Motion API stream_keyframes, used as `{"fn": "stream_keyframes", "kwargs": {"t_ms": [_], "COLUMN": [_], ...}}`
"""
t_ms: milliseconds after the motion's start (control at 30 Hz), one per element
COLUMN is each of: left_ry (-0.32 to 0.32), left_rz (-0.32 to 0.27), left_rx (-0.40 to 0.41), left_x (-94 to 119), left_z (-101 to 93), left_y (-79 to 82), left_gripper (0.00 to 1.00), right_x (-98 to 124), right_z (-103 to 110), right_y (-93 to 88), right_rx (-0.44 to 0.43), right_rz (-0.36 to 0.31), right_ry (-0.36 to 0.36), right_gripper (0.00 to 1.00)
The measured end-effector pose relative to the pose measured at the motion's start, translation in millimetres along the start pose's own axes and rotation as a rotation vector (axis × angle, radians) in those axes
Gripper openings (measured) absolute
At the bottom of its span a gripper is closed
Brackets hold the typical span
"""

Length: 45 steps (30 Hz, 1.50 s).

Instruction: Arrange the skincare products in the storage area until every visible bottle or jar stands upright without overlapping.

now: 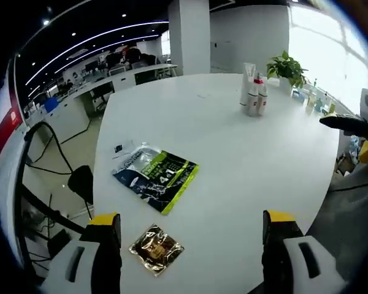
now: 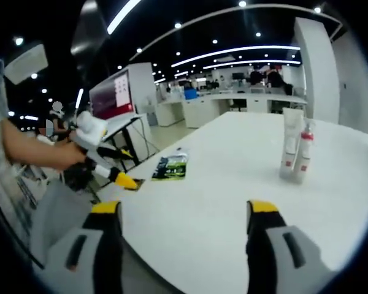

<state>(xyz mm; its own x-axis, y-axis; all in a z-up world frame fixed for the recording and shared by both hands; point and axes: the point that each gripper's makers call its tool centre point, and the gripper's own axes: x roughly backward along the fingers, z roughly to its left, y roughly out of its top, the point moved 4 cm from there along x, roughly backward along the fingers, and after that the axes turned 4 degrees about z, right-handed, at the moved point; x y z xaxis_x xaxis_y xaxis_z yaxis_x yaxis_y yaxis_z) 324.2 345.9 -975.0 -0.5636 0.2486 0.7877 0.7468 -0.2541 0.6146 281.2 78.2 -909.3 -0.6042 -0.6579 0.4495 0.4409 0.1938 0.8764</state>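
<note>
Both grippers' jaws wide apart, empty, over the white table (image 1: pixel 233 153) edge (bottles (image 1: pixel 253 92) upright, far side).

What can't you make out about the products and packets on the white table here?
- Skincare bottles, left gripper view: too far to read or count.
- Green-black packet: print too small to read.
- Gold sachet: contents unclear from glare.
- Tube and red-capped bottle, right gripper view: labels blurred.

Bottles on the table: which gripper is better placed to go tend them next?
Probably right. The bottles stand fairly close ahead of the open right gripper. From the left gripper, also open, they sit far across the table, beyond the packets.
</note>
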Motion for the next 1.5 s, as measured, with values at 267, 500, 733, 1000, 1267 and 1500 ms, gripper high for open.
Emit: {"fn": "stream_keyframes", "kwargs": {"t_ms": [267,500,733,1000,1267,1500], "left_ry": [-0.026,-0.037,-0.064,-0.035,0.09,0.198], "left_rz": [0.089,0.114,0.137,0.051,0.034,0.077], "left_rx": [0.044,0.053,0.105,0.515,0.638,0.543], "left_x": [-25.2,-45.2,-68.1,-92.6,-112.1,-121.1], "left_z": [14.8,27.4,31.7,41.8,47.6,50.9], "left_y": [-9.9,2.3,22.9,53.4,68.5,66.5], "left_gripper": [1.0,1.0,1.0,1.0,1.0,1.0], "right_x": [-1.0,-2.1,-3.9,-6.3,-8.2,-9.6], "right_z": [-2.0,-3.1,-4.2,-7.5,-8.7,-9.8], "right_y": [-3.7,-6.7,-10.8,-14.9,-19.9,-24.9], "right_rx": [0.0,-0.011,-0.018,-0.04,-0.051,-0.053], "right_rz": [0.025,0.045,0.069,0.095,0.124,0.154], "right_ry": [0.0,-0.002,-0.003,-0.011,-0.014,-0.017], "right_gripper": [0.79,0.78,0.78,0.77,0.76,0.74]}}
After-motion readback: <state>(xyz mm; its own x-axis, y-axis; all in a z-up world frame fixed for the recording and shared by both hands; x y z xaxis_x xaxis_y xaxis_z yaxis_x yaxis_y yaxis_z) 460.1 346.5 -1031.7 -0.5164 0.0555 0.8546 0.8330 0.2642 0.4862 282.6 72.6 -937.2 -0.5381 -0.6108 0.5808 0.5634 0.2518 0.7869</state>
